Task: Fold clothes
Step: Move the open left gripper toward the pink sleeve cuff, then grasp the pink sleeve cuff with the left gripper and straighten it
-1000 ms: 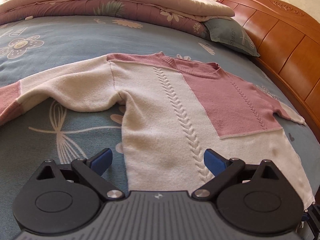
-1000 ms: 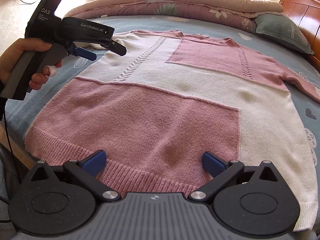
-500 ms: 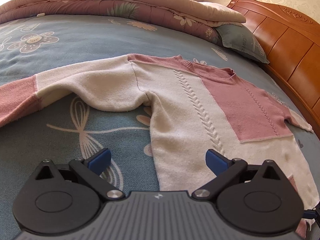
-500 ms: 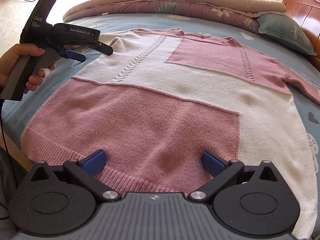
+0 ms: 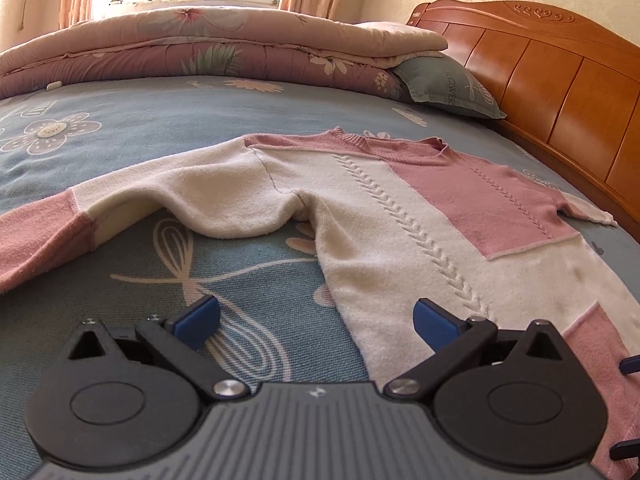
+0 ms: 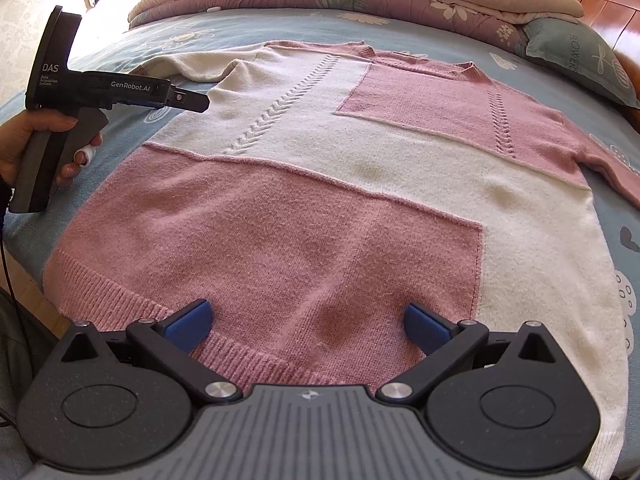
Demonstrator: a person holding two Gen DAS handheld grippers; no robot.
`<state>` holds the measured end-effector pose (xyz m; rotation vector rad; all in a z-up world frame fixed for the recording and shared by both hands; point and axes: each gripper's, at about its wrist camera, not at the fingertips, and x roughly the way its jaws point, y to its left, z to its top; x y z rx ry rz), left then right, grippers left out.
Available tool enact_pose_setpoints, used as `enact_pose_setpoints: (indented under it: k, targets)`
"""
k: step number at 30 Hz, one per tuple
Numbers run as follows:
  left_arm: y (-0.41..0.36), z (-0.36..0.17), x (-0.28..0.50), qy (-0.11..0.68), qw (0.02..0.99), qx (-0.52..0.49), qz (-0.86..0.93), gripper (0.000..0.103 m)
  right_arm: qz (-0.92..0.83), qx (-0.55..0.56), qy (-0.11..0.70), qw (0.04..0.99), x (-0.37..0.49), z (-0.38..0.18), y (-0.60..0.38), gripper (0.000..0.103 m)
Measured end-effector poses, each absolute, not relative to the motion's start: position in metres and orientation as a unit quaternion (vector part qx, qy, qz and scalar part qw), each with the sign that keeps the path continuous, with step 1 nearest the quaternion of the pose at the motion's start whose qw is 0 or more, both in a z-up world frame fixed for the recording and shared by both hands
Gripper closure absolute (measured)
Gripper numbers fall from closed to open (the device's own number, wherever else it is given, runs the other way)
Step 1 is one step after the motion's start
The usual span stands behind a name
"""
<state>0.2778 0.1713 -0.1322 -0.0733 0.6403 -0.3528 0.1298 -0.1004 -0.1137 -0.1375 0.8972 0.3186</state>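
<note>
A pink and cream knit sweater (image 6: pixel 360 184) lies flat, front up, on the blue flowered bedsheet (image 5: pixel 120 152). Its left sleeve (image 5: pixel 168 200) stretches out sideways with a pink cuff end (image 5: pixel 36 240). My left gripper (image 5: pixel 316 320) is open and hovers low over the sweater's side edge below the armpit, one finger over sheet, one over cream knit. In the right wrist view the left gripper (image 6: pixel 192 102) is held by a hand (image 6: pixel 36 148) beside the sweater's left flank. My right gripper (image 6: pixel 307 324) is open just above the pink ribbed hem (image 6: pixel 256 364), holding nothing.
A folded floral quilt (image 5: pixel 208 48) lies along the far side of the bed, with a grey-blue pillow (image 5: pixel 444 88) next to it. A wooden headboard (image 5: pixel 552 80) rises on the right. The mattress edge (image 6: pixel 24 256) drops off close to the hem's left corner.
The left gripper has shifted left, off the sweater's middle to its side edge by the sleeve, and its view has tilted up. The right gripper has stayed over the hem.
</note>
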Motion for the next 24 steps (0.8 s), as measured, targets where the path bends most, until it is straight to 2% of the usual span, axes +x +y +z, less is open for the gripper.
enact_pose_setpoints:
  k: [6,13,17,20,22,24]
  targets:
    - [0.188,-0.104,0.284,0.37,0.911,0.0,-0.182,0.001,0.164,-0.072,0.442,0.879,0.133,-0.113,-0.101,0.0]
    - [0.286,-0.029,0.287,0.359,0.917,-0.096,-0.144,0.001,0.17,-0.075,0.445,0.876,0.137,-0.112,-0.101,0.0]
    - [0.328,0.004,0.283,0.338,0.928,-0.116,-0.109,0.001,0.17,-0.075,0.447,0.875,0.138,-0.112,-0.101,0.0]
    - [0.351,0.009,0.279,0.325,0.932,-0.135,-0.086,0.002,0.168,-0.075,0.449,0.874,0.139,-0.112,-0.101,0.0]
    - [0.366,-0.007,0.278,0.329,0.923,-0.185,-0.078,0.004,0.167,-0.075,0.45,0.874,0.139,-0.112,-0.1,0.0]
    - [0.38,-0.037,0.277,0.342,0.9,-0.257,-0.081,0.016,0.166,-0.074,0.449,0.875,0.139,-0.112,-0.1,0.0]
